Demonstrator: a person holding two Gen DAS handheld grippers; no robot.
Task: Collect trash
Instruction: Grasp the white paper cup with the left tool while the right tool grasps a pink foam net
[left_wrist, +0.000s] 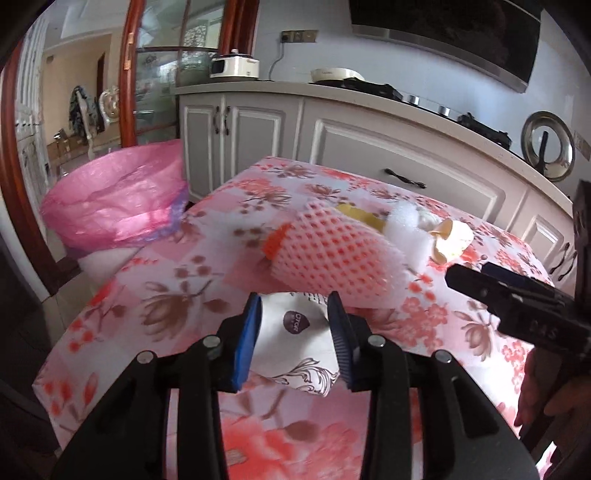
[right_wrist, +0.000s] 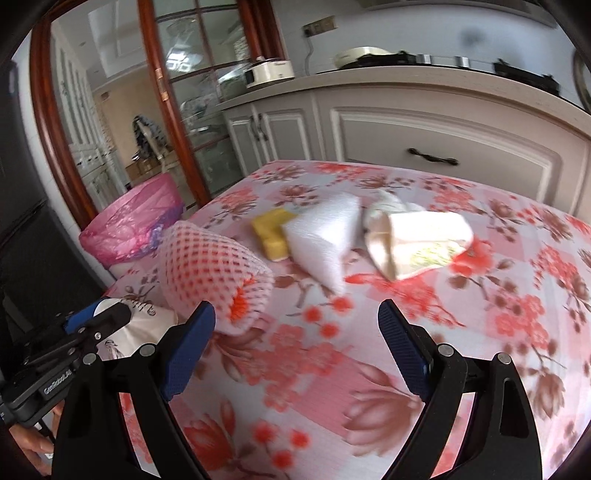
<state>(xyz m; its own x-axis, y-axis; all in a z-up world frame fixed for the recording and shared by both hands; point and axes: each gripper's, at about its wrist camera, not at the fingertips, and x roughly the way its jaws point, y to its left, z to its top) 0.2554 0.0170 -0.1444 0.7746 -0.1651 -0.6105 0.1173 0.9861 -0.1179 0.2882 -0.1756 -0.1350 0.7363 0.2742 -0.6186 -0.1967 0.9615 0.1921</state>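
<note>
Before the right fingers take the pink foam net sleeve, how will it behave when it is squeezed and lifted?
The pink foam net sleeve looks like open-mesh foam, so it probably squashes easily and weighs little. It lies on its side with a rounded form, so a push may roll it on the floral tablecloth. The ribbed mesh should not be slippery.

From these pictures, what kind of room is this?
Most likely a home kitchen: a gas stove on a counter above cabinets, with a range hood over it.

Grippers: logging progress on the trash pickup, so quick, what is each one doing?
Left gripper: shut on the crumpled white paper.
Right gripper: open, holding nothing.
</note>
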